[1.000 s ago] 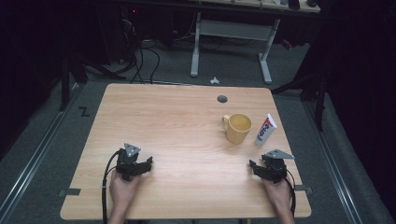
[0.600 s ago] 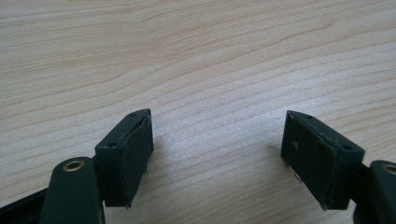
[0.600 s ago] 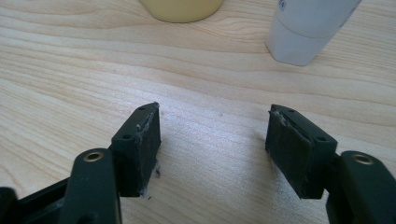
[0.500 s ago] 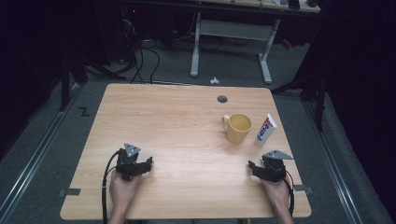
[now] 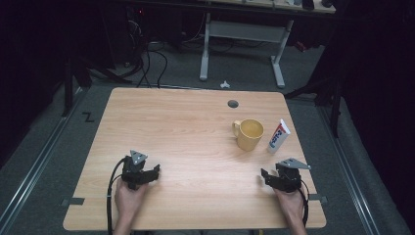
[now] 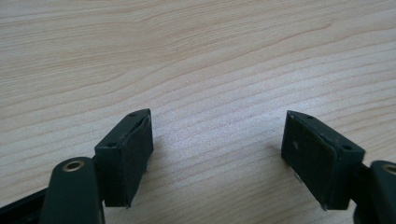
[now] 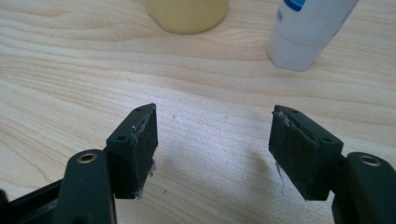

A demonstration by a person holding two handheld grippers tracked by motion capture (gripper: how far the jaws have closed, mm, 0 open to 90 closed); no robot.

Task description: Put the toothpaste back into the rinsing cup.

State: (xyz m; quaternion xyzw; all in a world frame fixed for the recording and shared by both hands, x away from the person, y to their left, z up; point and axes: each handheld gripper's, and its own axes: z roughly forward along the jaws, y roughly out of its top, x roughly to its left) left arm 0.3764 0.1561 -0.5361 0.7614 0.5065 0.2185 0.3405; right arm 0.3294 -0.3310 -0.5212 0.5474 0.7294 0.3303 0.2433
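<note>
I have both grippers resting low over the near edge of the wooden table [image 5: 186,137], one toward each near corner. My left gripper [image 5: 142,174] sits by the near left corner with its jaws wide apart; in the left gripper view [image 6: 217,154] there is bare wood grain between the pads and nothing in the gap. My right gripper [image 5: 279,178] sits by the near right corner. Its jaws have just been opening and now stand wide apart, with nothing between them; in the right gripper view [image 7: 212,149] I see table surface in the gap and frayed bits on the pad [image 7: 144,140] edges.

Just beyond the right gripper, toward the right edge of the table, stands a yellow mug [image 5: 249,134], upright, its handle turned toward the left side. Just beside it, nearer the right edge, stands a white toothpaste tube [image 5: 279,136] on its cap, leaning slightly; the two are close but apart. In the right gripper view the mug's base [image 7: 187,14] and the tube's cap end [image 7: 303,37] lie ahead of the jaws, neither touched. A round cable hole [image 5: 233,104] sits near the far edge.
</note>
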